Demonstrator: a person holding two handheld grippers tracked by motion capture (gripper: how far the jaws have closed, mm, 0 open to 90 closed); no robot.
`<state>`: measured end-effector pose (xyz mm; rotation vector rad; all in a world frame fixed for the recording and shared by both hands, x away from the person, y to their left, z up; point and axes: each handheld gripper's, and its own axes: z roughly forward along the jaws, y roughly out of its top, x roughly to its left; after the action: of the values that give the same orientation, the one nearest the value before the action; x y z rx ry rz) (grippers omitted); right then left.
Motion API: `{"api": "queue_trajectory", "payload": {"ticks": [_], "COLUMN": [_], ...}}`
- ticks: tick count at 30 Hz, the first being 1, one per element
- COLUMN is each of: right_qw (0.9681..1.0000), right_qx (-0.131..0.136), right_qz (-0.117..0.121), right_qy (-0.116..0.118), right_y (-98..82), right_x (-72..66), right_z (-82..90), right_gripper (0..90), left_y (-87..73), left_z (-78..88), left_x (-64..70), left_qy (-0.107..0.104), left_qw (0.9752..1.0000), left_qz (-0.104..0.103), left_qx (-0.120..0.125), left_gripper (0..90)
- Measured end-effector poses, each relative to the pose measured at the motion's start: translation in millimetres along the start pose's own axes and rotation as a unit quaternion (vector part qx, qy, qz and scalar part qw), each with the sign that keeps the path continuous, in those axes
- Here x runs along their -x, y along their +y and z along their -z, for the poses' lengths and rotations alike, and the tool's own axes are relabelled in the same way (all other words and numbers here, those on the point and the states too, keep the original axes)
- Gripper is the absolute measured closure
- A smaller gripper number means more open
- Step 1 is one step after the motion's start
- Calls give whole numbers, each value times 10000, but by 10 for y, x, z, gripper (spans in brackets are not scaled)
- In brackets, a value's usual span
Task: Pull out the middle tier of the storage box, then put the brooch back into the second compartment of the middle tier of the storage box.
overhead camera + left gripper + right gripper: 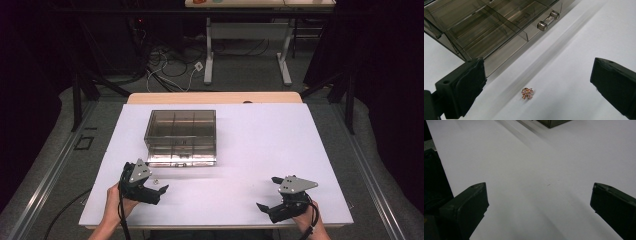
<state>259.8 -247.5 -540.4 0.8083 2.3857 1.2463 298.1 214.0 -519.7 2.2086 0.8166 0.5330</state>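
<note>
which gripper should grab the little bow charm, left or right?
Left. The left gripper is open with the bow charm lying on the table between its jaws. The right gripper, also open, is far across the table.

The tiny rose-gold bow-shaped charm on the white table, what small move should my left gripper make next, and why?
Probably ease the left gripper down and forward, then close on the tiny rose-gold bow-shaped charm. Its jaws stand wide open with the charm lying loose between them on the white table, short of the smoky clear plastic drawer box.
</note>
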Motion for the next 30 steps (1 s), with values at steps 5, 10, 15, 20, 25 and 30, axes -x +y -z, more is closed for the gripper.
{"api": "queue_trajectory", "payload": {"ticks": [5, 10, 15, 20, 25, 30], "right_qw": [10000, 10000, 10000, 10000, 10000, 10000], "right_qx": [1, 3, 21, -2, -3, -13], "right_qz": [-1, -5, -9, 25, 26, 29], "right_qy": [-2, 11, 17, 35, 59, 51], "right_y": [0, 0, 2, 2, 2, 1], "right_x": [-1, 0, 3, 6, 3, 6], "right_z": [1, -2, 1, 10, 14, 11], "right_gripper": [9, 9, 9, 9, 9, 10], "left_y": [6, -1, -8, -24, -34, -35], "left_z": [10, -11, -26, -57, -87, -83], "left_x": [-18, -32, -53, -76, -75, -106], "left_qy": [-44, -124, -185, -237, -205, -131], "left_qw": [10000, 9998, 9995, 9989, 9984, 9982], "left_qz": [87, 133, 204, 281, 304, 396], "left_qx": [-6, -85, -166, -282, -432, -435], "left_gripper": [0, 0, 0, 0, 0, 6]}}
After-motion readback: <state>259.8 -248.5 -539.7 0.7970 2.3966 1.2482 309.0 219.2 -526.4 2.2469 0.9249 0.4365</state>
